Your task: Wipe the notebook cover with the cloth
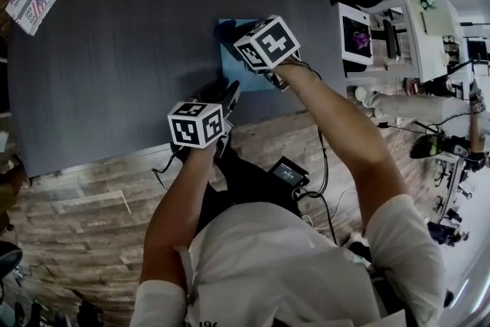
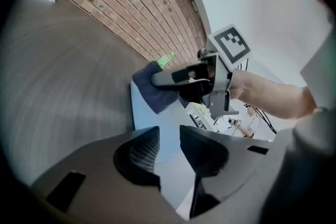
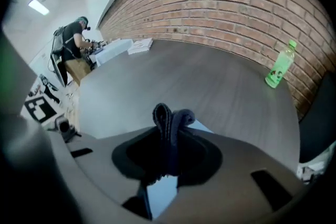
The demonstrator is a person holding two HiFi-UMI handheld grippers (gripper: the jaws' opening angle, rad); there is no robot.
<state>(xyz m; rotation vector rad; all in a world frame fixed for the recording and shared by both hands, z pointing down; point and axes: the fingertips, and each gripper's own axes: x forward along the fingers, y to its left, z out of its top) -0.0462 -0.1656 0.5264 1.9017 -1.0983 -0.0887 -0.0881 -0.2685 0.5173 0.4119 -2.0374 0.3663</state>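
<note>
I count two grippers, one notebook, one cloth, one green bottle and one printed packet on the dark desk (image 1: 130,50).

The notebook (image 1: 230,67) is pale blue and lies flat with its cover up, on the right half of the desk close to the near edge. Its sides run about square with that edge, only slightly turned. The right gripper covers much of it in the head view, so I cannot tell which way its long axis runs.

My right gripper (image 3: 170,135) is clamped on the cloth (image 3: 170,117). The cloth is dark blue and bunched, with a fold sticking up from between the jaws. It sits at the notebook's far left corner and spills a little over the edge towards the desk.

My left gripper (image 2: 169,136) holds nothing. Its jaws stand apart, and only the blue cover shows through the gap. It hovers over the notebook's near left part, just beside the right gripper.

The only container is the bottle (image 3: 279,65), which stands upright at the far edge of the desk by the brick wall. I cannot tell what is inside it.

The packet (image 1: 32,1) lies at the far left corner of the desk, well apart from everything else.
</note>
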